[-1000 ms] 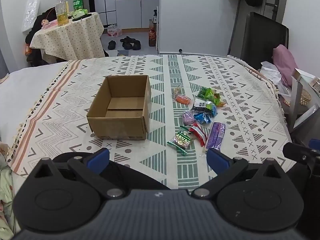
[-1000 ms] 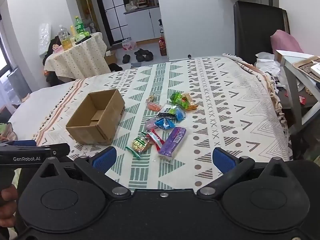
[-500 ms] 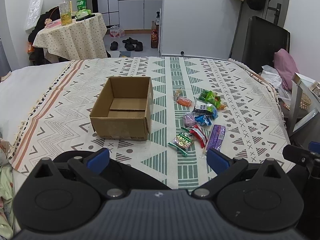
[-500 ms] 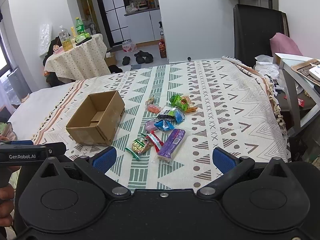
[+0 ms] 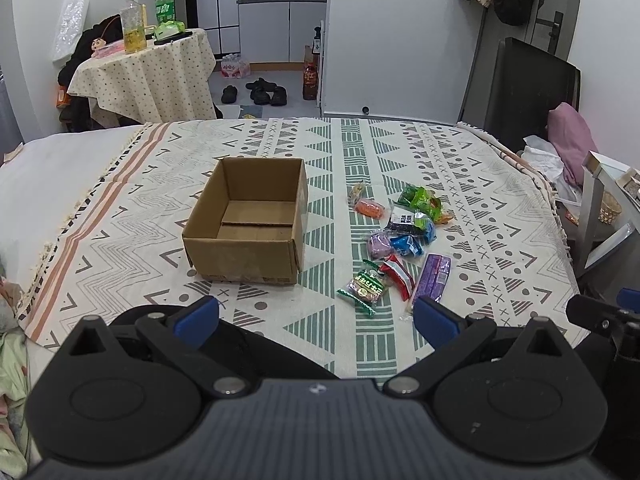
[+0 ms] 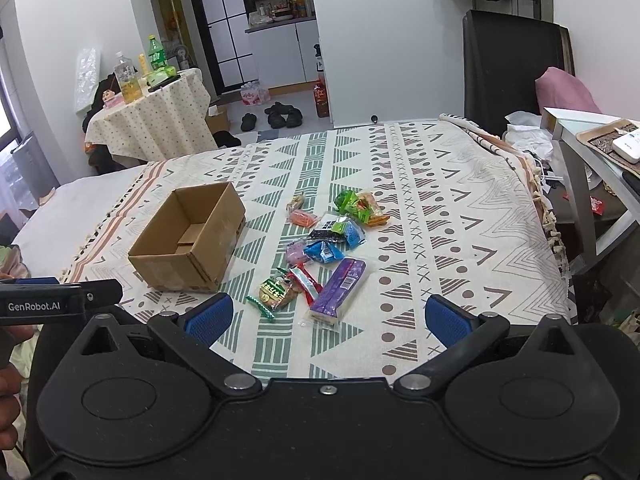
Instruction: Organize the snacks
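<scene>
we hold the left tool (image 5: 316, 316) and right tool (image 6: 329, 315) wide apart, gripping nothing; the snacks (image 5: 394, 240) lie scattered on the bed (image 5: 480, 208) just right of the cardboard box (image 5: 248, 220).

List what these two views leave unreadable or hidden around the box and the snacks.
- Box floor, near part: hidden by its front wall, both views.
- Black packet: print too small to read; partly under the green-blue one.
- Purple pack: near end meets the left claw finger in the left view.
- Bed near edge: cut off by both claw bodies.
</scene>
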Available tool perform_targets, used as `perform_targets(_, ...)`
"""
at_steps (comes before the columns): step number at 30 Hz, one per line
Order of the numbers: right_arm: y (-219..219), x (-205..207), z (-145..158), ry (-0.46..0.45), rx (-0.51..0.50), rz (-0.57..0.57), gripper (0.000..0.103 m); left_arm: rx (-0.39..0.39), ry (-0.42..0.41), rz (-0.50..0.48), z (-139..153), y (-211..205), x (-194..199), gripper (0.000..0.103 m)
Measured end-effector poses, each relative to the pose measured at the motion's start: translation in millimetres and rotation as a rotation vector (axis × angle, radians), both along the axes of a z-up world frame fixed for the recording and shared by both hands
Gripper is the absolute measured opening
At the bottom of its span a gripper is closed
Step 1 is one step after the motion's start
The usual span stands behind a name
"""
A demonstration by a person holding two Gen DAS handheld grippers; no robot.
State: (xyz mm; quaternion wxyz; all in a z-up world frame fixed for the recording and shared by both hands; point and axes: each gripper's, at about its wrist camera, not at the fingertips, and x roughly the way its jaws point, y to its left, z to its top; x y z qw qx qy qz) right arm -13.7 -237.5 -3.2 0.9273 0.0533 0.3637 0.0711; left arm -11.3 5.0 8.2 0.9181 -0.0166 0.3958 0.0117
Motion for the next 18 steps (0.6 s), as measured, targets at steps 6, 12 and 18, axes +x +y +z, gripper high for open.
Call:
perform_targets(6,-0.2,0.3,-1.3,0.001,0.007,-0.001,0.103,-0.006,-0.003,0.008,1.1,3.0,-0.9,0.103)
perform_targets(12,1.3,2.4,0.9,-0.003,0.010,0.007,0.103,-0.007,-0.009,0.012,3.7,4.9,-0.6,0.103)
perform_targets(18,2.0,4.7,3.5,-0.006,0.016,0.016,0.103,-0.011,-0.017,0.021,7.1,10.0,0.1,0.103)
